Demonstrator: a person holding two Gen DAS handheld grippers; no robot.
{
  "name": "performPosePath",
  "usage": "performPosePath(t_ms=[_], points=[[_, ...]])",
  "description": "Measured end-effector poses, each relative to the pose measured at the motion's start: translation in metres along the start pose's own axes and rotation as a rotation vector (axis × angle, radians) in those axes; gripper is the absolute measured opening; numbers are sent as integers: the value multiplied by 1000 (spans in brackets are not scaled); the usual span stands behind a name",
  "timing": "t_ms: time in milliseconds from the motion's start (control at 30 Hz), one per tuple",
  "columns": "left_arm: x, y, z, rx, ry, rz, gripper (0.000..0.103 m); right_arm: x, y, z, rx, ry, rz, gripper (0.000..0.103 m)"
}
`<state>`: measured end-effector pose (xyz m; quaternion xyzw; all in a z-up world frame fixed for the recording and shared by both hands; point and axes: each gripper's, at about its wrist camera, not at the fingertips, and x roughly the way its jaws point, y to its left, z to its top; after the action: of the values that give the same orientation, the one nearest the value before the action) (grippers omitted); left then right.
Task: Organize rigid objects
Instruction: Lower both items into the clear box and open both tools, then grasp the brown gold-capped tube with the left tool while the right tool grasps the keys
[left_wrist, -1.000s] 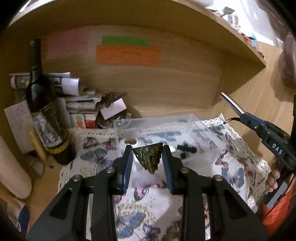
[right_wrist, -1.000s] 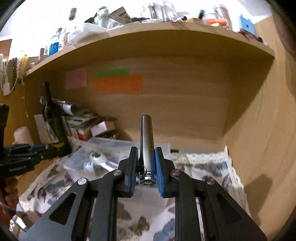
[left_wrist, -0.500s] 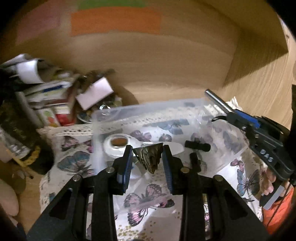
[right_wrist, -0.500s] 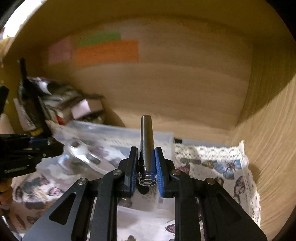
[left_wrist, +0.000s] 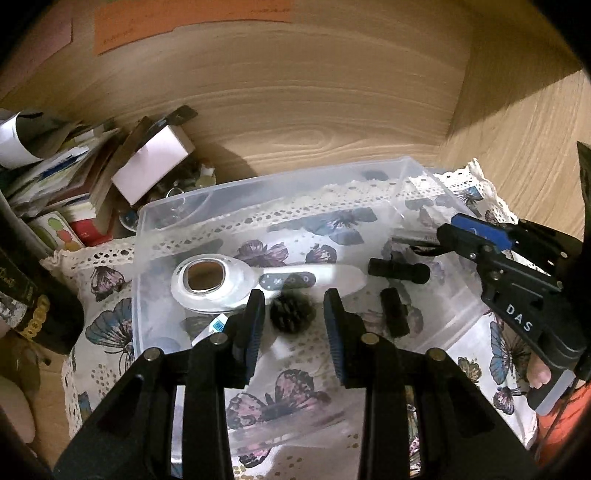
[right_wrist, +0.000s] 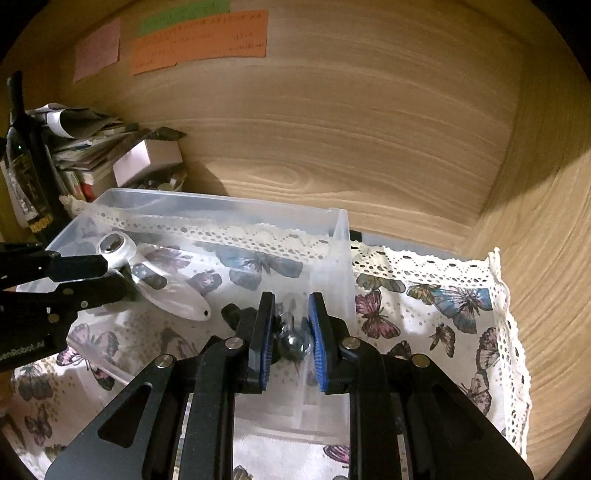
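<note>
A clear plastic bin (left_wrist: 258, 192) (right_wrist: 207, 206) stands on a butterfly-print cloth. My left gripper (left_wrist: 293, 325) is open above the bin; a dark pine cone (left_wrist: 291, 314) lies in the bin between and below its fingers. My right gripper (right_wrist: 291, 334) is open over the bin's right end; a silver metal cylinder (right_wrist: 293, 341) lies blurred between its fingers, free of the pads. In the bin also lie a white handheld device (left_wrist: 236, 282) (right_wrist: 155, 277) and black small parts (left_wrist: 399, 271).
A pile of papers, books and a white box (left_wrist: 151, 166) sits at the back left beside a dark wine bottle (right_wrist: 26, 162). Wooden walls close the back and right. Coloured notes (right_wrist: 199, 37) stick on the back wall.
Both grippers moved forward and down over the bin and opened. The pine cone left the left gripper and the metal cylinder left the right gripper, both dropping into the bin.
</note>
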<state>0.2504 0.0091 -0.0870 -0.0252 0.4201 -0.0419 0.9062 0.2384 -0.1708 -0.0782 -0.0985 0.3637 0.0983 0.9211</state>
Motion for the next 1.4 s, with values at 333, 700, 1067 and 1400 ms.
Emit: performPosePath(t_ms=[333, 700, 1067, 1400], points=[[-40, -6, -4, 9, -96, 46, 61, -38, 5, -1, 5, -71, 25, 33], [-101, -7, -37, -9, -216, 99, 96, -98, 24, -27, -26, -164, 66, 52], [-101, 3, -95, -56, -113, 51, 100, -86, 42, -88, -13, -30, 125, 52], [-89, 14, -136, -83, -20, 69, 100, -63, 46, -124, 9, 113, 194, 52]])
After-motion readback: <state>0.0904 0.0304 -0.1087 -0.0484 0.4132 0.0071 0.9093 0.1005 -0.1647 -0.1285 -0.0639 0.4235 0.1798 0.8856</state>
